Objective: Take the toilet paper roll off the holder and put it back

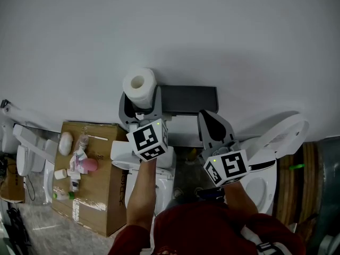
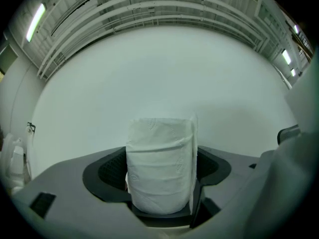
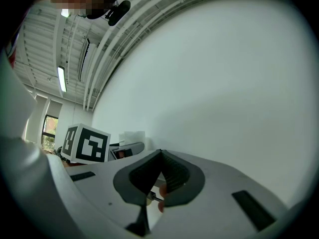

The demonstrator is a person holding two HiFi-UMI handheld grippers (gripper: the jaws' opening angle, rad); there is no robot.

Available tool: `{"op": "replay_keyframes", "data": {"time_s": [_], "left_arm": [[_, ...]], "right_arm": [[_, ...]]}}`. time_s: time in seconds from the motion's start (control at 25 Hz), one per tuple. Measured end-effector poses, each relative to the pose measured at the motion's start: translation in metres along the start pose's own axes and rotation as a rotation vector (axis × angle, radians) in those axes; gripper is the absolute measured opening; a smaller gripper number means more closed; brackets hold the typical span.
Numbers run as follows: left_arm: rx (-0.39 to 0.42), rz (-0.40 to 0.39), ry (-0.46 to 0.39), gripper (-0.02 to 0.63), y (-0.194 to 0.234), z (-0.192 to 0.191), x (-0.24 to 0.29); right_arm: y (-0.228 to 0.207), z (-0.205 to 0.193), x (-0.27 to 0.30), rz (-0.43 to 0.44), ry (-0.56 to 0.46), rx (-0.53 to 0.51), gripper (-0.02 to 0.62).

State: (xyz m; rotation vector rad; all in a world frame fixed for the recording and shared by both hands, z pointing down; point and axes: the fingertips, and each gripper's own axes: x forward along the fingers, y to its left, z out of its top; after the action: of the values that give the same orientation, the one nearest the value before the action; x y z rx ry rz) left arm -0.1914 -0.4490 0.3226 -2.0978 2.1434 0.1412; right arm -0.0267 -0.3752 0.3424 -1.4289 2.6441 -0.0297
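Note:
A white toilet paper roll (image 1: pixel 139 85) stands upright in front of the pale wall, with its hollow core facing up. My left gripper (image 1: pixel 139 101) is shut on it, and its dark pads press both sides of the roll (image 2: pixel 159 148) in the left gripper view. My right gripper (image 1: pixel 206 117) hangs to the right of it with its jaws shut on nothing; its pads (image 3: pixel 169 171) meet at the tips. A dark rectangular box (image 1: pixel 188 100) sits against the wall just right of the roll. I cannot make out a holder spindle.
A cardboard box (image 1: pixel 101 195) with several small toiletry items stands low at the left. A white toilet (image 1: pixel 276 142) with its lid raised is at the right. More white sanitary ware (image 1: pixel 26 158) is at the far left.

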Motion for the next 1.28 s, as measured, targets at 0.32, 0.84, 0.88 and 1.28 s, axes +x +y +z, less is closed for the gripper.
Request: {"op": "replay_keyframes", "data": {"time_s": [0.32, 0.84, 0.88, 1.28], "left_arm": [[-0.004, 0.024, 0.001, 0.422, 0.004, -0.007, -0.001], [0.017, -0.005, -0.011, 0.430, 0.000, 0.012, -0.005], [0.023, -0.007, -0.018, 0.431, -0.001, 0.016, -0.007], [0.013, -0.036, -0.089, 0.434, -0.011, 0.058, -0.050]], "right_arm": [[-0.002, -0.004, -0.001, -0.003, 0.001, 0.015, 0.008], [-0.003, 0.002, -0.004, 0.000, -0.010, 0.018, 0.008], [-0.003, 0.003, -0.005, 0.002, -0.012, 0.015, 0.008], [0.000, 0.011, -0.011, 0.004, -0.030, 0.009, 0.008]]}}
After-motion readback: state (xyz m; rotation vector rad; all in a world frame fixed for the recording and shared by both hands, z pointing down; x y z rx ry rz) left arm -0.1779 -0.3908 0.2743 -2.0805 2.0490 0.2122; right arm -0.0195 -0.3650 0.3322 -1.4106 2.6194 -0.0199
